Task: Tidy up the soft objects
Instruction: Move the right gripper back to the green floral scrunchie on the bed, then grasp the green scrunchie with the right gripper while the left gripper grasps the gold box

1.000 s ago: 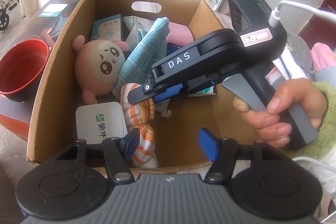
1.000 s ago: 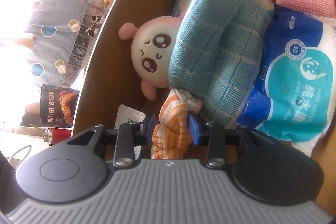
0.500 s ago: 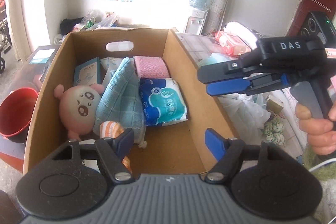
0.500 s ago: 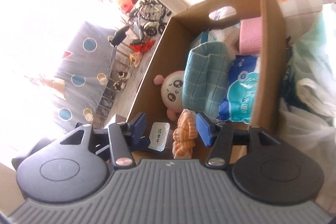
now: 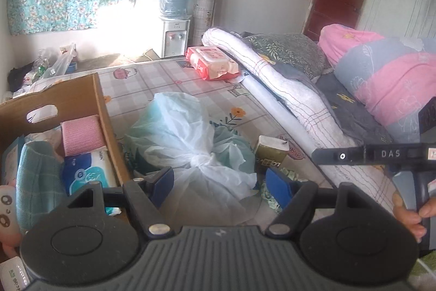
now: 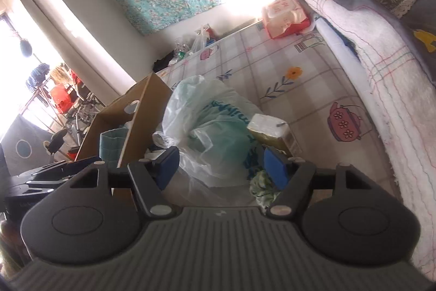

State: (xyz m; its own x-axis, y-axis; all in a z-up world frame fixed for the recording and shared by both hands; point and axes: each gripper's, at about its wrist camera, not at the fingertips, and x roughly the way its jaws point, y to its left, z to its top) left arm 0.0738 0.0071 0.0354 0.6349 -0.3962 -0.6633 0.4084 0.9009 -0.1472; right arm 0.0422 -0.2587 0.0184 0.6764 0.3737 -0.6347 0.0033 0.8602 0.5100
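Note:
A cardboard box (image 5: 103, 111) stands at the left on the bed, also in the right wrist view (image 6: 136, 127). It holds a teal towel (image 5: 35, 182), a pink cloth (image 5: 80, 131), a blue tissue pack (image 5: 87, 175) and a pink plush doll (image 5: 5, 206). A knotted white plastic bag (image 5: 190, 143) lies beside the box, also in the right wrist view (image 6: 212, 132). A green-white cloth (image 6: 261, 184) lies by a tissue pack (image 6: 269, 130). My left gripper (image 5: 219, 186) is open and empty above the bag. My right gripper (image 6: 220, 165) is open and empty over the bag and the cloth.
A red wet-wipe pack (image 5: 212, 62) lies far back on the patterned sheet (image 5: 169, 83). Rolled white bedding (image 5: 278, 83), pillows and a pink quilt (image 5: 381, 72) line the right side. A water dispenser (image 5: 174, 18) stands at the wall.
My right gripper let go of the orange striped toy in the box and came out. Both grippers swung right from over the box to over the plastic bag.

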